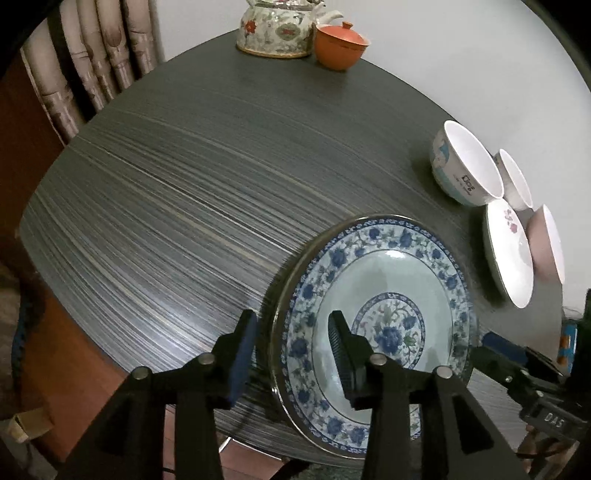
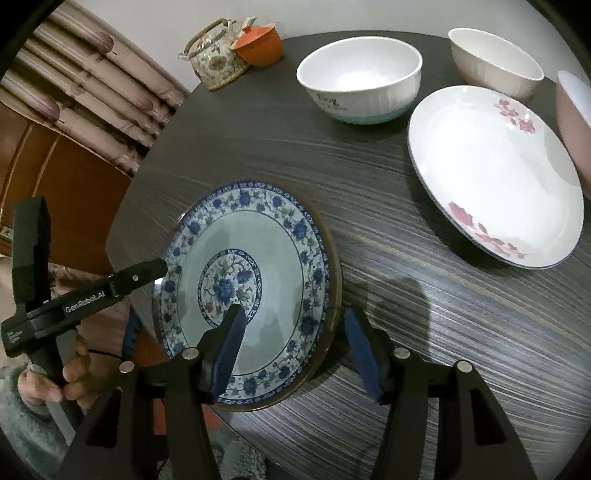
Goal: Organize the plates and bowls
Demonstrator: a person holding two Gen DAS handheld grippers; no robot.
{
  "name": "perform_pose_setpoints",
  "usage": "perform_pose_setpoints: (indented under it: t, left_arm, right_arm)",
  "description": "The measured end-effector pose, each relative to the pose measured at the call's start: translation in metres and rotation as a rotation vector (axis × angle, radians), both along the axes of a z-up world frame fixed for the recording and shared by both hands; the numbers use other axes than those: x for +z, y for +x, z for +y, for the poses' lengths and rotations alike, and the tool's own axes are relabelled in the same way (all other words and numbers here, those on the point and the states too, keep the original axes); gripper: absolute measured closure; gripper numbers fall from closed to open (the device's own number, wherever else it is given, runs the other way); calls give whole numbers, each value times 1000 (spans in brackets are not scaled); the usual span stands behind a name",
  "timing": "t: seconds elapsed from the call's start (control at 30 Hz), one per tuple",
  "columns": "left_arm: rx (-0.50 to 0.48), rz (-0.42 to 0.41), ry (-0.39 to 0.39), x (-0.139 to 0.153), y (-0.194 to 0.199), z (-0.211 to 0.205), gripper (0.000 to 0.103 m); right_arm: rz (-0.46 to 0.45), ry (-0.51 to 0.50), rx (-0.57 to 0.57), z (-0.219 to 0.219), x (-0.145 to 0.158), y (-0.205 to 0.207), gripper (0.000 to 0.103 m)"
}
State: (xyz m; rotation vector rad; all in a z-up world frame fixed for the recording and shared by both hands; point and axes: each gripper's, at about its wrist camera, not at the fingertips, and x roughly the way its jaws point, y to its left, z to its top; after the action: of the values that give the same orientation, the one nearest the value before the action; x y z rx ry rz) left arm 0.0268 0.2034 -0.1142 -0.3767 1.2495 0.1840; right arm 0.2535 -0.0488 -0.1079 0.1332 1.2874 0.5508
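Note:
A blue-and-white floral plate [image 1: 388, 280] [image 2: 258, 254] lies at the near edge of the dark table [image 1: 184, 221], partly past that edge. My left gripper [image 1: 293, 350] is open and straddles the plate's left rim, one finger over the dish and the blue-padded one outside it. My right gripper [image 2: 295, 350] is open and straddles the right rim in the same way. Farther right are a white plate with pink flowers [image 2: 495, 173] [image 1: 509, 254], a white bowl with a teal base [image 2: 360, 79] [image 1: 465, 166], a second white bowl [image 2: 495, 59] and a pink bowl [image 2: 572, 122].
A patterned teapot [image 1: 275, 31] [image 2: 216, 61] and an orange lidded cup [image 1: 340, 46] [image 2: 258, 46] stand at the table's far edge. A padded chair back [image 1: 92, 66] is beyond the left side. A hand [image 2: 70, 369] holds the left gripper's handle.

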Motion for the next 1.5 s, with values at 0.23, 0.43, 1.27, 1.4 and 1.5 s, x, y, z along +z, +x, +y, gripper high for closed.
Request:
perform_pose_setpoints:
  t: [0.23, 0.43, 1.27, 1.4, 1.5]
  left_arm:
    - [7, -61, 230, 22, 1, -21, 61]
    - [-68, -136, 262, 39, 6, -68, 56]
    - [-256, -163, -30, 13, 101, -195, 52]
    - [-244, -151, -81, 4, 116, -195, 52]
    - [-244, -134, -107, -5, 127, -197, 52]
  right_arm:
    - [-137, -88, -50, -22, 16, -8, 49]
    - [-293, -214, -89, -48, 34, -16, 49]
    - [-229, 76, -280, -172, 17, 17, 49]
    - [-209, 126, -321, -183, 8, 31, 57]
    - [-196, 140, -342, -189, 2, 43, 62]
